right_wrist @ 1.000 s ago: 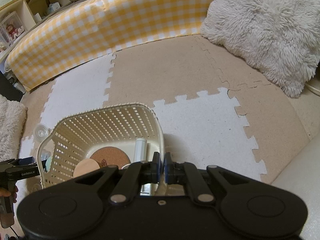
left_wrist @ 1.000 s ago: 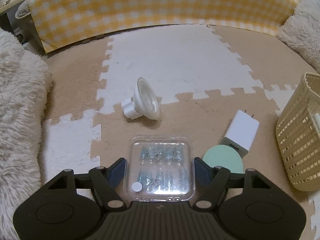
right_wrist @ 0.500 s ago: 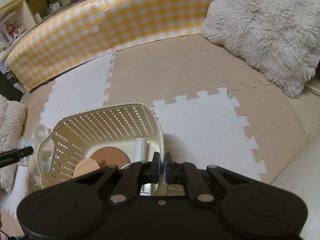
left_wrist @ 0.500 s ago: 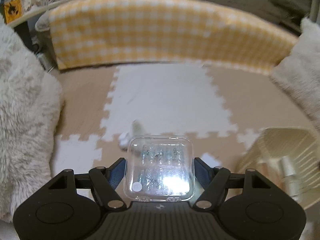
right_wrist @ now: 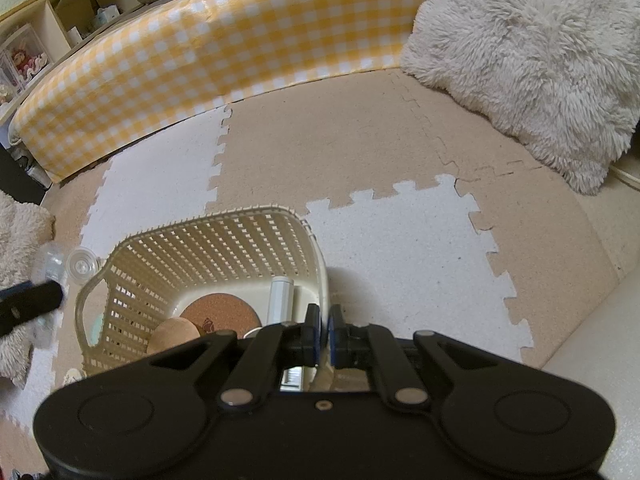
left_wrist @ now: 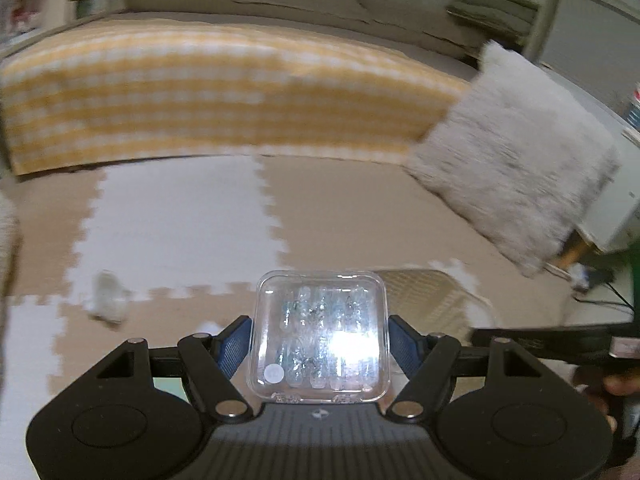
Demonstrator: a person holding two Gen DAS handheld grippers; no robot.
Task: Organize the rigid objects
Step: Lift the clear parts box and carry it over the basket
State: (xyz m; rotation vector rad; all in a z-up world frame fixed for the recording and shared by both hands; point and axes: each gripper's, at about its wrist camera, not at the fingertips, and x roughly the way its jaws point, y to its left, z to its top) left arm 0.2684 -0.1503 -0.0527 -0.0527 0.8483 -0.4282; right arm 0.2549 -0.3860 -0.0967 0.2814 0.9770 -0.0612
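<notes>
A clear square plastic box [left_wrist: 320, 336] with small bluish pieces inside sits between the blue pads of my left gripper [left_wrist: 320, 344], which is shut on its sides and carries it in the air. Just beyond it to the right is the cream lattice basket [left_wrist: 436, 300]. In the right wrist view that basket [right_wrist: 208, 228] holds a cork coaster [right_wrist: 220, 312], a wooden disc [right_wrist: 174, 334] and a white cylinder [right_wrist: 280, 298]. My right gripper [right_wrist: 324, 320] is shut on the basket's right rim.
A white funnel-shaped piece [left_wrist: 108, 296] lies on the foam puzzle mat left of the basket. A yellow checked bolster [right_wrist: 240, 40] bounds the far side. A shaggy cushion [right_wrist: 540, 60] fills the far right, and another lies at the left edge.
The left gripper rose with the box and swung right, so the basket now lies just past it. The charger and green disc have left its view. The right gripper stayed put.
</notes>
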